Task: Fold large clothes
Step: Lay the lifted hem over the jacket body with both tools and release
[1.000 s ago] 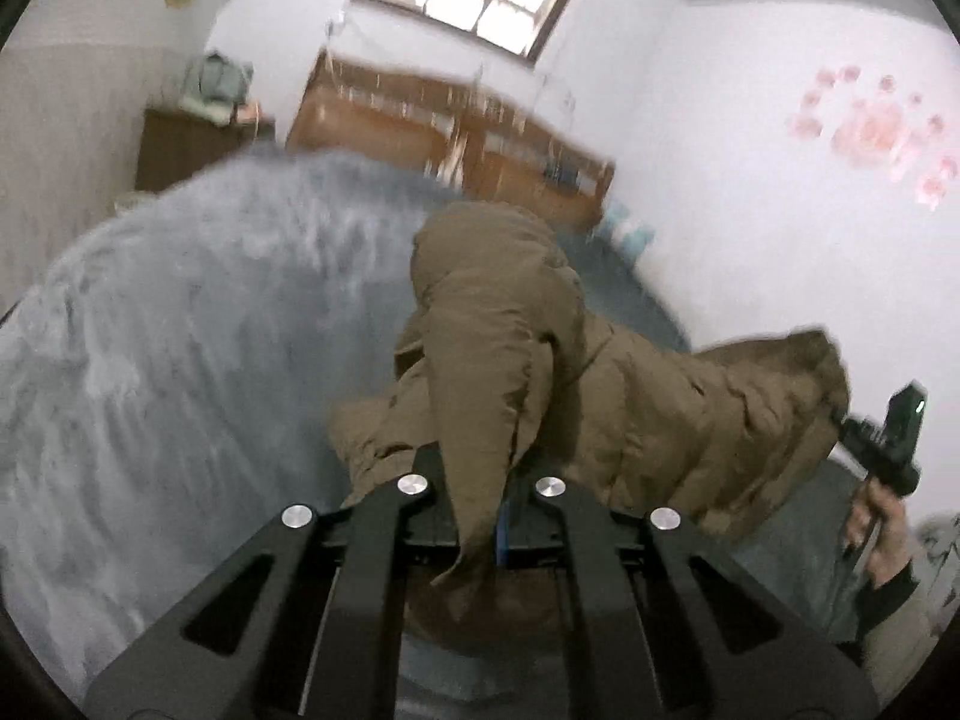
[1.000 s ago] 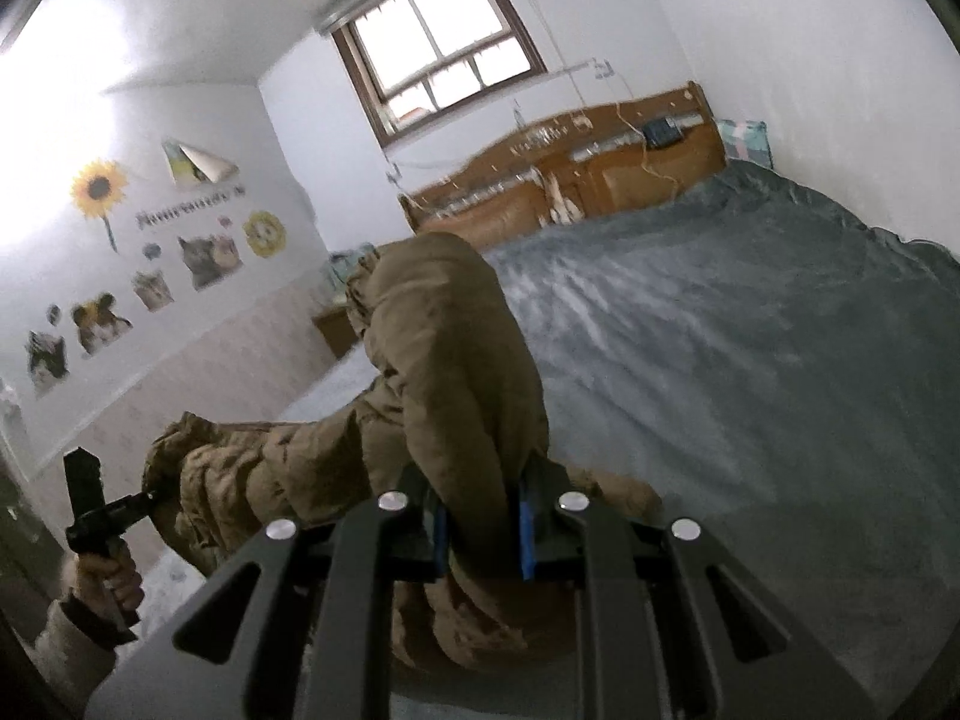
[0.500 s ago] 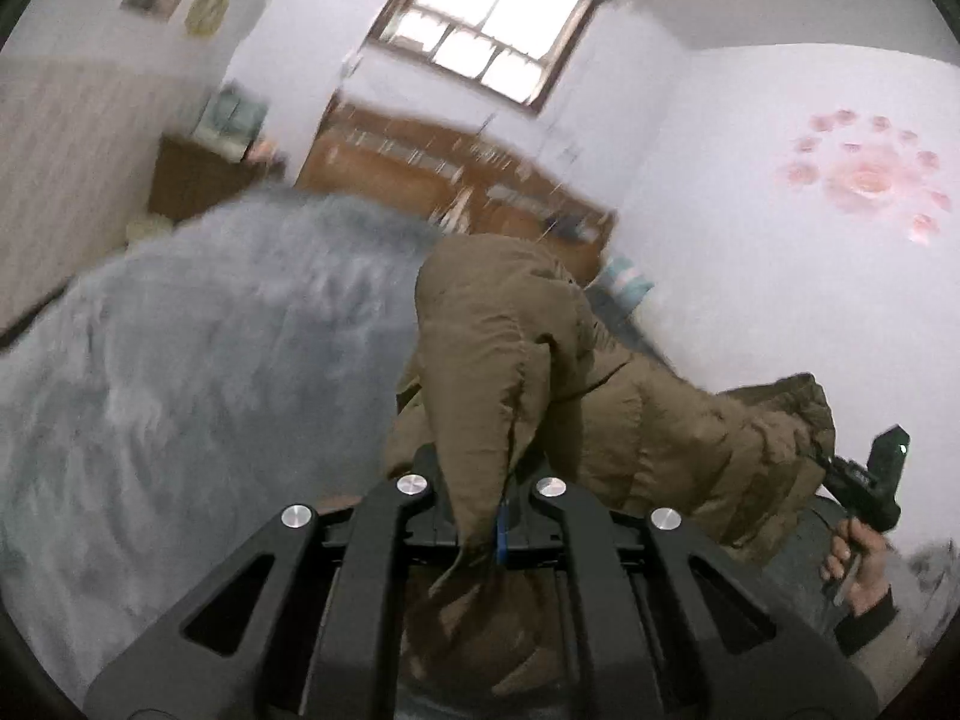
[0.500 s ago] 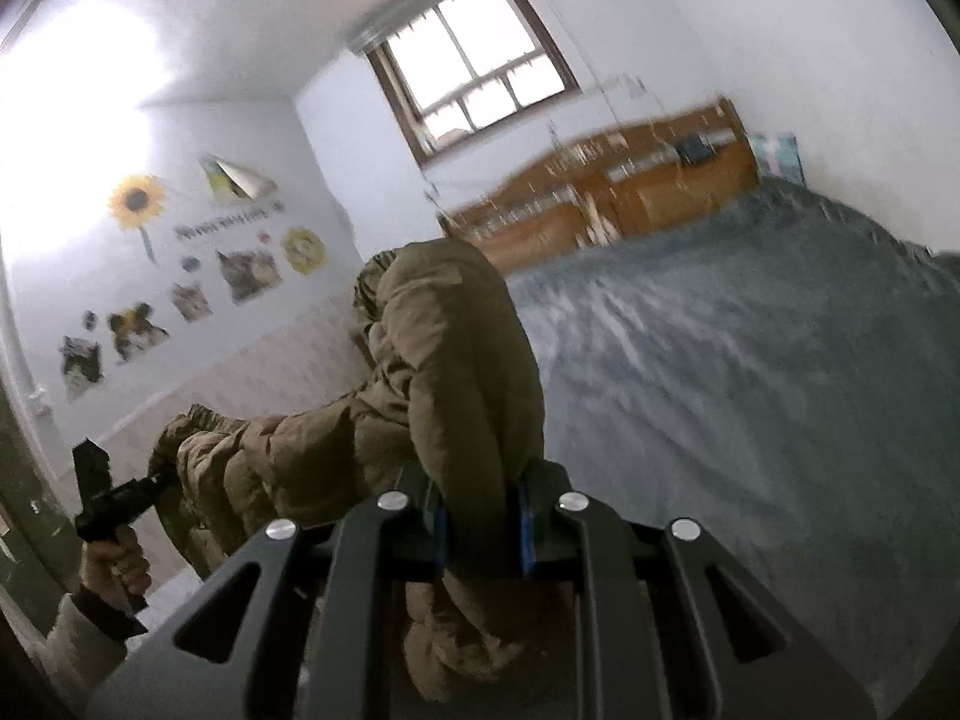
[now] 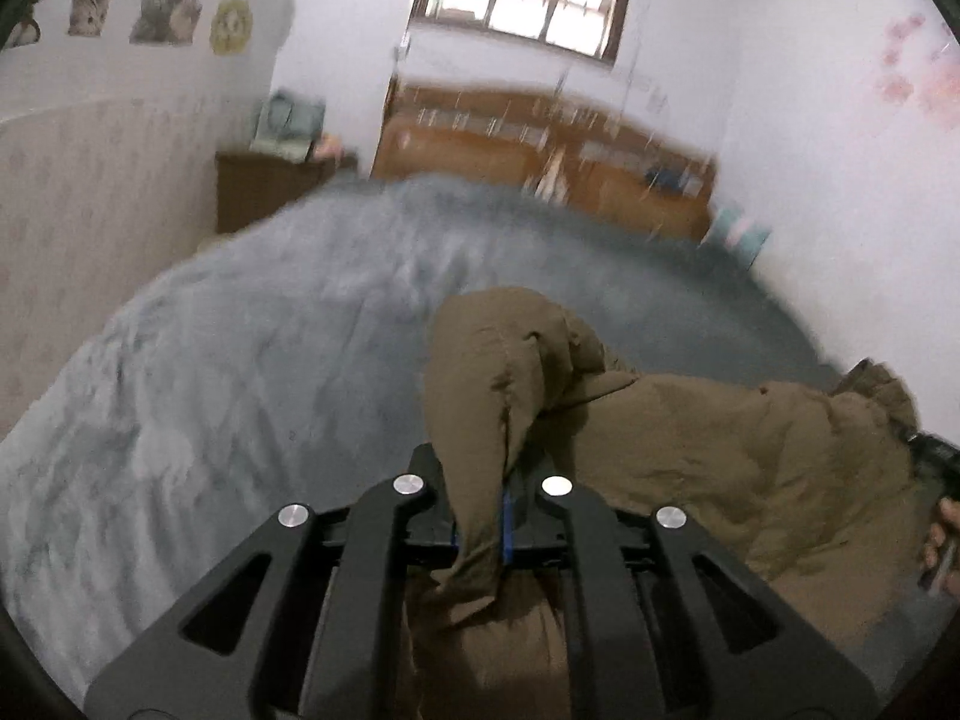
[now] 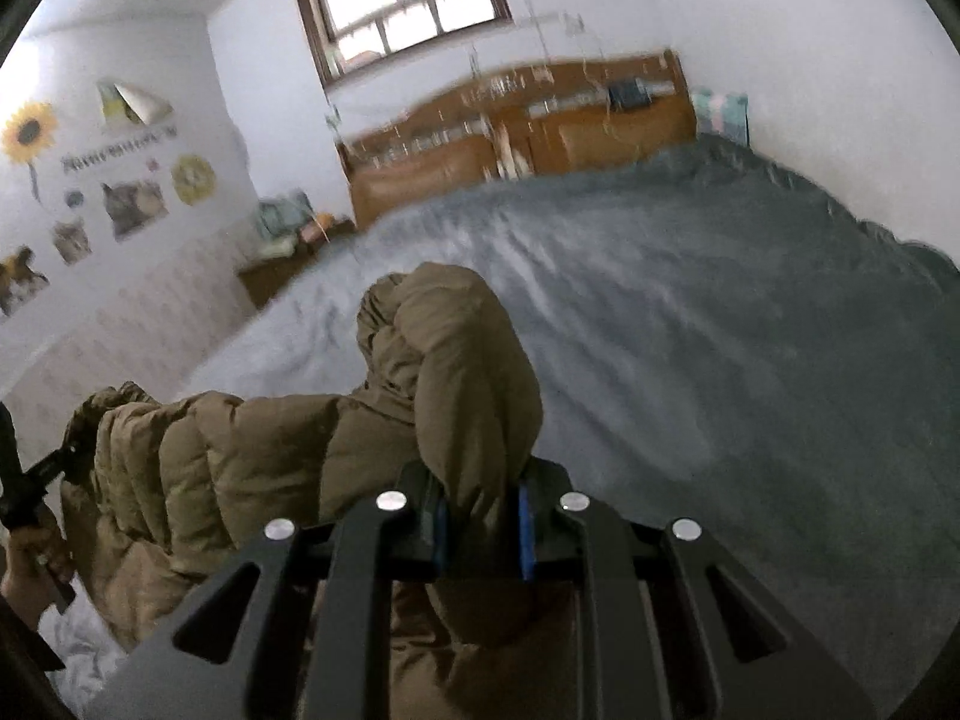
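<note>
1. Two grips in place: left gripper (image 5: 480,516) nipped almost shut on a thin fold of the brown puffer jacket (image 5: 690,438), right gripper (image 6: 480,531) clamped on a thicker padded bunch (image 6: 456,372).
2. Jacket slung between both, over the near end of the grey bedspread (image 5: 240,360).
3. Keep level, taut, lowered together.

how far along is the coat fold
Early. Done: both grippers have a pinch of the coat; the left gripper and right gripper are each shut on a bunch of brown fabric. In hand: the coat hangs between them above the blanket, bunched, not spread. Left: lay it flat on the bed and make every fold; no neat fold shows.
</note>
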Action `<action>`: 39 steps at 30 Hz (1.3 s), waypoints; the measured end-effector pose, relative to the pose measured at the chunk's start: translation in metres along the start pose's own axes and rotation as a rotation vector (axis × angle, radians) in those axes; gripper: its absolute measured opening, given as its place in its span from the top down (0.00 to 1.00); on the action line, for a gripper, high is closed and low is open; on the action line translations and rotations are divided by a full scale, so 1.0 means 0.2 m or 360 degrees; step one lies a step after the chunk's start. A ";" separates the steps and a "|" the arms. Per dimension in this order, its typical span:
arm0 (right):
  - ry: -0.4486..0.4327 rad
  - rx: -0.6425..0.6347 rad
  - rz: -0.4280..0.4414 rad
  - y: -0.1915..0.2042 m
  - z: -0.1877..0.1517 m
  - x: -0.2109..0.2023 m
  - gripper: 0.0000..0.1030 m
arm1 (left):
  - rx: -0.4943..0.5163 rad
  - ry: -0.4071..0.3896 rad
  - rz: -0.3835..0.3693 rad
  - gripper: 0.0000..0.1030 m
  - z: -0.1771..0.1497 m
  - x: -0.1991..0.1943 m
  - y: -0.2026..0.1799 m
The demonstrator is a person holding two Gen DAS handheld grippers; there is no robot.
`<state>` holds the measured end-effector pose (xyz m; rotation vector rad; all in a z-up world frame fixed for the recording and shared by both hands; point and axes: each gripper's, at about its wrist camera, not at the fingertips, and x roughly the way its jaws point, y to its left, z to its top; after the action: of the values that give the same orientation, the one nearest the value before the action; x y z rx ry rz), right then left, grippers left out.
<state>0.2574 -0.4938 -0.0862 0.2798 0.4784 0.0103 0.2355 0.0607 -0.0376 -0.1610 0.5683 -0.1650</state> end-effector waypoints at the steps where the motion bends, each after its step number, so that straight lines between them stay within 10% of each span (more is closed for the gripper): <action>1: 0.0057 -0.0020 -0.0034 -0.01 -0.03 0.08 0.84 | -0.0010 0.0069 0.0030 0.93 -0.04 0.08 0.02; 5: 0.0235 -0.0055 -0.0153 -0.03 -0.14 0.27 0.64 | 0.0005 0.0303 0.0169 0.85 -0.17 0.30 0.09; 9: 0.0350 -0.0016 -0.0287 -0.06 -0.23 0.35 0.27 | -0.0017 0.0431 0.0307 0.43 -0.30 0.39 0.18; 16: -0.0083 -0.0026 -0.0421 0.16 -0.01 -0.09 0.02 | -0.0259 0.0062 0.0394 0.11 -0.07 -0.03 0.24; 26: 0.0019 -0.0247 -0.0249 0.61 -0.25 0.21 0.02 | 0.0263 0.0055 0.0314 0.03 -0.28 0.06 -0.41; 39: 0.0282 -0.0248 -0.0326 0.40 -0.48 0.62 0.02 | 0.0259 0.0256 0.0477 0.03 -0.43 0.47 -0.27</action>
<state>0.3274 -0.3813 -0.2025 0.0765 0.6770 -0.1275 0.2607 -0.0199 -0.1468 0.0973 0.7290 0.0681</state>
